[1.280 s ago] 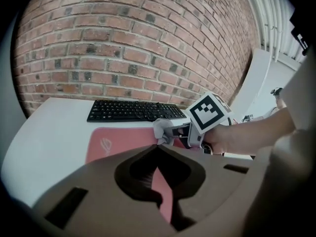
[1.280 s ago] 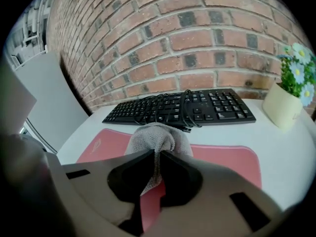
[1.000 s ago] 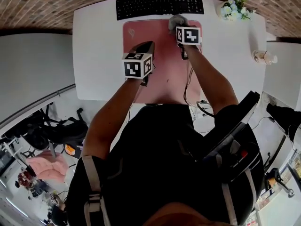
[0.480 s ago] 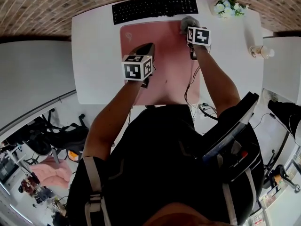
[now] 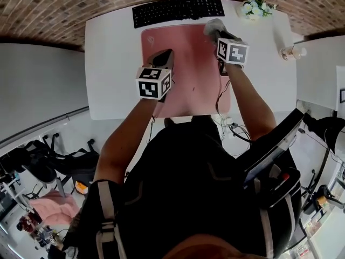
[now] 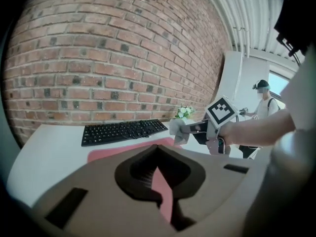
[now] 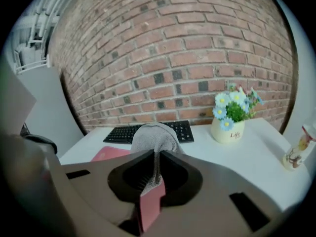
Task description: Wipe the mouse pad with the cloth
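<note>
The pink mouse pad (image 5: 186, 72) lies on the white desk (image 5: 113, 63), just in front of the black keyboard (image 5: 178, 7). My right gripper (image 5: 218, 34) is shut on the grey cloth (image 5: 214, 26) at the pad's far right corner. In the right gripper view the cloth (image 7: 154, 137) bulges out beyond the closed jaws of my right gripper (image 7: 157, 154). My left gripper (image 5: 166, 54) hovers over the pad's left half with its jaws together and nothing in them. In the left gripper view the pad (image 6: 118, 149) shows ahead, with the cloth (image 6: 177, 131) at its right.
A pot of flowers (image 5: 253, 7) stands at the desk's far right, a small bottle (image 5: 291, 52) near the right edge. Brick wall (image 5: 81, 1) runs behind the keyboard. Cables (image 5: 221, 99) hang at the desk's near edge. A person (image 6: 264, 107) stands at the far right.
My right gripper has carried the cloth to the right along the pad's far edge, from about its middle to the far right corner. The left gripper has stayed over the pad's left half.
</note>
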`<state>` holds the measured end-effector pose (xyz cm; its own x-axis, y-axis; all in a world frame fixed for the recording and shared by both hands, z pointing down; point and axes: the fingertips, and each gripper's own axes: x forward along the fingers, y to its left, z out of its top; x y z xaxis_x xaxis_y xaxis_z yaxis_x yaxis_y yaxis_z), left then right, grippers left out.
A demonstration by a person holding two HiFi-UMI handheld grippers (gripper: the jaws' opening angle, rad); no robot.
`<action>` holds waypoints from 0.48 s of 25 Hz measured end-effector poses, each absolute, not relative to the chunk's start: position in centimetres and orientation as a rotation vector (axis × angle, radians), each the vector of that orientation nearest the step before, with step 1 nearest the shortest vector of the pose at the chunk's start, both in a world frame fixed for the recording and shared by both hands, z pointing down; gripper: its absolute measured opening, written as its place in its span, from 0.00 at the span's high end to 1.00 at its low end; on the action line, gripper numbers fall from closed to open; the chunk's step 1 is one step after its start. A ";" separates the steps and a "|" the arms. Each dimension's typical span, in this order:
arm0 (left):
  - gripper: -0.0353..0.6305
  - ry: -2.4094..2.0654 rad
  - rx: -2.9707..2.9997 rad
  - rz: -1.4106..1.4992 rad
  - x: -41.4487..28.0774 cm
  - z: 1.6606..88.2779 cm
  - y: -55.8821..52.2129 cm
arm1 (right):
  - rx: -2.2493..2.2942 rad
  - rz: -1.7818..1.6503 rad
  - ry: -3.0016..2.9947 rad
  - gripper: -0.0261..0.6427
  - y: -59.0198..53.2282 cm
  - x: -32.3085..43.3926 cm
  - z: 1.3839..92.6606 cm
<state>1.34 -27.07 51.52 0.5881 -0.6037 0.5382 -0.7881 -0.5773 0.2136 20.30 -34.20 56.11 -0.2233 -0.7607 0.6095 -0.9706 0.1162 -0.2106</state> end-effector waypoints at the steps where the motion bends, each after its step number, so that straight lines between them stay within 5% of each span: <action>1: 0.95 -1.116 2.414 0.564 0.8 50.6 -26.5 | 1.686 0.791 -2.082 0.90 -33.4 19.5 54.6; 12: 0.95 -1.167 2.651 0.303 -6.3 39.5 -18.8 | 1.789 0.518 -2.313 0.90 -21.5 12.1 40.8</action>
